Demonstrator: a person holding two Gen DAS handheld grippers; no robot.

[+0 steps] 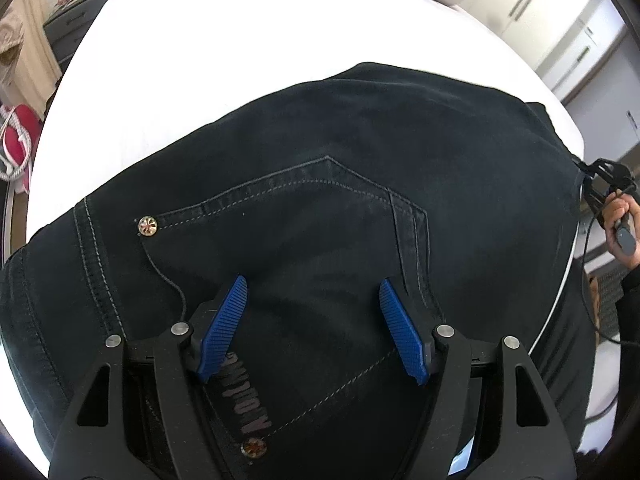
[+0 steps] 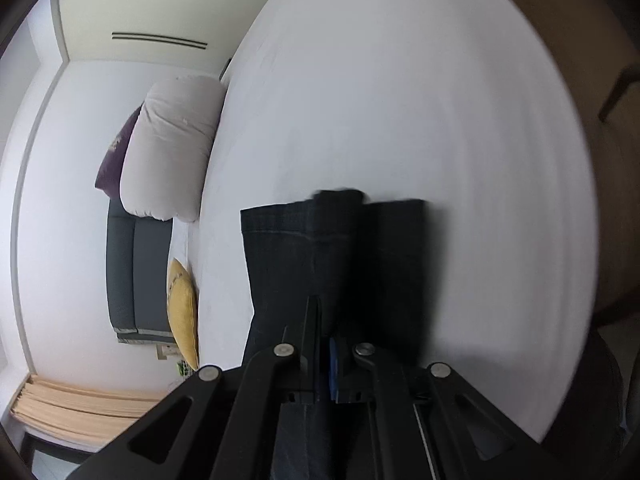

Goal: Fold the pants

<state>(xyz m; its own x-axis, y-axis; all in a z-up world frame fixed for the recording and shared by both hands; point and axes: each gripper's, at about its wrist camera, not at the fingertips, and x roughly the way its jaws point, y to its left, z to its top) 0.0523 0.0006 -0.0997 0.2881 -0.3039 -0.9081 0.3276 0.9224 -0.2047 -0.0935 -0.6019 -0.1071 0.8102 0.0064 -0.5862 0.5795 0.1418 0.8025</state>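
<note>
Pants (image 1: 320,208) under spread left fingers (image 1: 224,324).

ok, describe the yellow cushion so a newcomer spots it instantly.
Start at the big white bed filling the right wrist view, then follow its left edge toward the dark grey upholstered headboard. The flat mustard-yellow cushion stands on edge there. Its colour sets it apart from the plump white pillow and the purple cushion behind that.

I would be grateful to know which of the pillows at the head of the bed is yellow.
The small yellow pillow lying nearest the bed's edge; the large white pillow is much bigger, and the purple pillow is tucked behind the white one.
</note>
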